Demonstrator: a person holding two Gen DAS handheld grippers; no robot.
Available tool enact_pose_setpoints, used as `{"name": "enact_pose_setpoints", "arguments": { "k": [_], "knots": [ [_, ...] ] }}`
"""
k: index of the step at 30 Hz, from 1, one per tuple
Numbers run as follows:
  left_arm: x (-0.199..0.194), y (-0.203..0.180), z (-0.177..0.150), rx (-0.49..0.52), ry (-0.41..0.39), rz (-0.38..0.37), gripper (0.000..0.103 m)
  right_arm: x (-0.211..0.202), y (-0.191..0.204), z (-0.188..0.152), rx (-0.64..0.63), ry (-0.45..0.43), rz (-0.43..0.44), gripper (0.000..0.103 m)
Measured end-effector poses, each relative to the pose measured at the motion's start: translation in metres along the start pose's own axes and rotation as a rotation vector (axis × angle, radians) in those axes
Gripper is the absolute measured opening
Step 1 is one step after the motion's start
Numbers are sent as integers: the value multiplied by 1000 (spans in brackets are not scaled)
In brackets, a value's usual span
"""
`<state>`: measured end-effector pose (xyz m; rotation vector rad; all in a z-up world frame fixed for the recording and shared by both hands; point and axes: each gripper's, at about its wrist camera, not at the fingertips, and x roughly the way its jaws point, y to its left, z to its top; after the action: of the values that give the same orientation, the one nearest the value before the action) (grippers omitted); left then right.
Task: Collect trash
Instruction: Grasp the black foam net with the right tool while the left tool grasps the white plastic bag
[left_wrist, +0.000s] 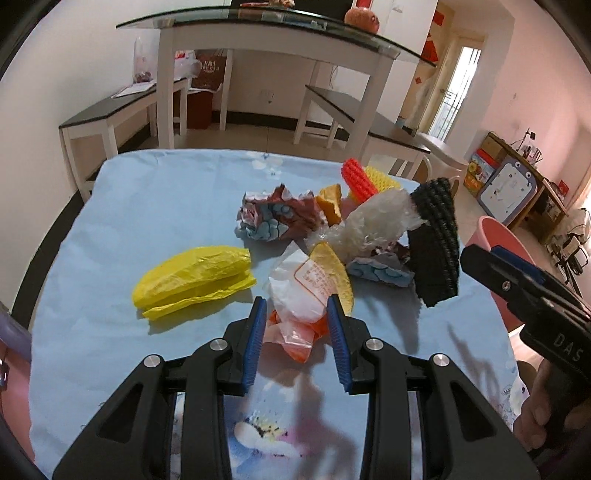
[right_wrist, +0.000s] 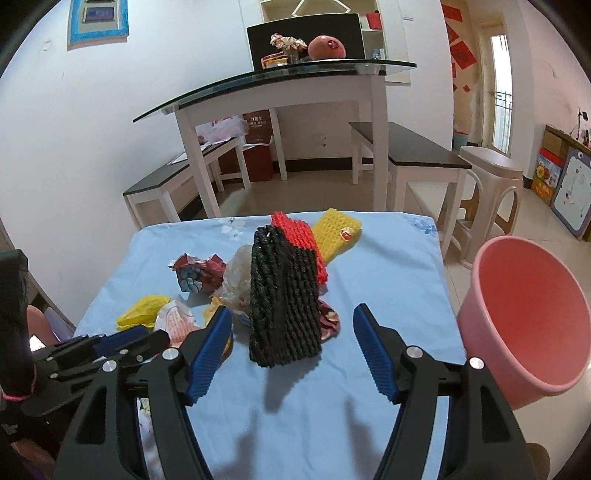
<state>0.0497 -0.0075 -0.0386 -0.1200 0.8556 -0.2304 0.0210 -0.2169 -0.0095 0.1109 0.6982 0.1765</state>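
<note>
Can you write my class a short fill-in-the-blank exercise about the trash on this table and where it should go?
1. The trash lies on a light ___ tablecloth.
2. The bucket beside the table is ___.
3. The tall foam net in front of the right gripper is ___.
4. The crumpled plastic bag lying apart from the pile is ___.

Missing words: blue; pink; black; yellow

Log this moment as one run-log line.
left gripper: open, at white wrapper | right gripper: open, at black foam net | pink bucket: empty
</note>
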Motion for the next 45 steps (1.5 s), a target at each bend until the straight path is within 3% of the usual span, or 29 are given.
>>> {"name": "enact_pose_setpoints", "arguments": {
  "k": [4, 11, 19, 23, 29, 32, 43, 45],
  "knots": [
    [3, -3, -2, 10, 7, -8, 34, 9, 0, 0, 13, 11, 1, 66],
    [6, -7, -3, 15, 21, -22, 34, 25, -1, -4, 26, 85, 32, 10],
    [1, -6, -5, -3, -9, -29, 34, 14, -14, -10, 52, 81, 39, 9],
    [-8, -9, -7, 12, -28, -43, 15, 3, -22, -12, 74, 67, 47, 9],
    [-20, -17, -6, 35, -57, -48, 4, -15, -32, -13, 101, 37, 49, 9],
    [-28, -22, -5, 45, -76, -54, 3, -25, -35, -12, 103, 16, 50, 9],
    [-37, -2, -6, -1, -85, -9, 6, -32, -30, -16, 80, 10, 71, 9],
    [-31, -3, -8, 6, -62, 0, 31, -32, -28, -17, 75, 13, 73, 9]
  ]
}}
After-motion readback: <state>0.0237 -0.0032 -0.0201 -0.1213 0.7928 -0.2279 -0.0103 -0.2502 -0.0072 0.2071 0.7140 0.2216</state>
